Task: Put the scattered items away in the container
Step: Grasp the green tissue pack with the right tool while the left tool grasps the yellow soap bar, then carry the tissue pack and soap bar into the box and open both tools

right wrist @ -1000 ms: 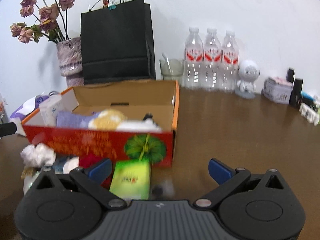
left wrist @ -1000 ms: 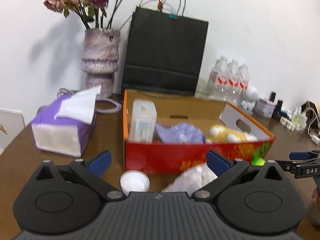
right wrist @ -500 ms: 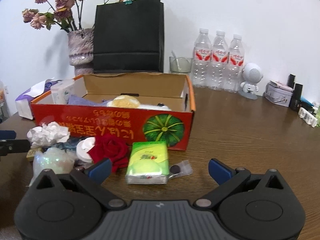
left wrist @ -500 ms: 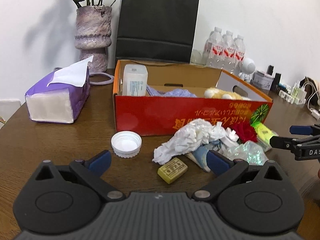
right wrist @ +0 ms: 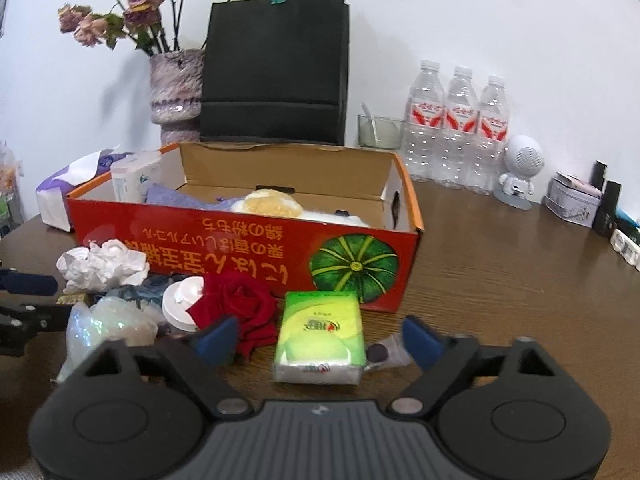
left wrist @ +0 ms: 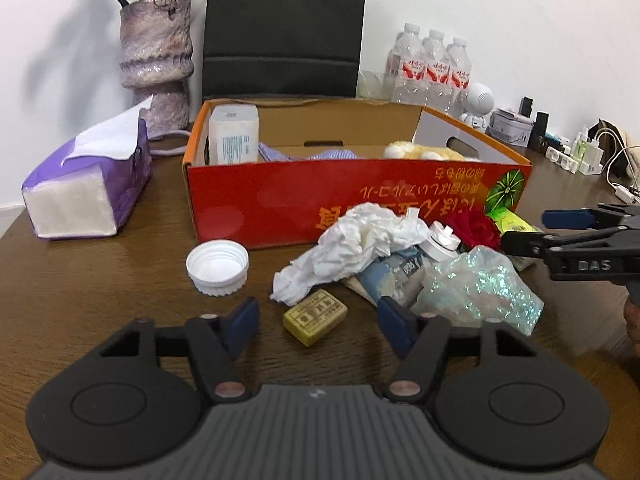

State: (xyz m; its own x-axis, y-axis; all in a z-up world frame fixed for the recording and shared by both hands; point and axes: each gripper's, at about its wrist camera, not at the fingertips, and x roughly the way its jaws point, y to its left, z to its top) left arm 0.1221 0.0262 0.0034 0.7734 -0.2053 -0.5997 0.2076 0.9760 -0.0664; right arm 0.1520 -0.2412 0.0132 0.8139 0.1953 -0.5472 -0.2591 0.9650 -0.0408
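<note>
A red cardboard box (left wrist: 352, 196) (right wrist: 240, 248) stands on the brown table and holds a white packet, purple cloth and a plush toy. In front of it lie a white lid (left wrist: 217, 266), crumpled tissue (left wrist: 360, 240), a yellow block (left wrist: 315, 317), a blue tube (left wrist: 394, 276), shiny plastic wrap (left wrist: 480, 288), a red rose (right wrist: 236, 304) and a green tissue pack (right wrist: 320, 336). My left gripper (left wrist: 318, 326) is open and empty, just short of the yellow block. My right gripper (right wrist: 316, 338) is open and empty, its fingers either side of the green pack.
A purple tissue box (left wrist: 88, 184) sits left of the box. Behind it stand a vase with dried roses (left wrist: 158, 60), a black paper bag (left wrist: 284, 28), three water bottles (right wrist: 460, 128), a glass (right wrist: 378, 132), a white robot figure (right wrist: 520, 172) and small items at the far right.
Both grippers have pulled back from the box and lifted, so the scattered items in front of it are now in full view. Both stay open and empty.
</note>
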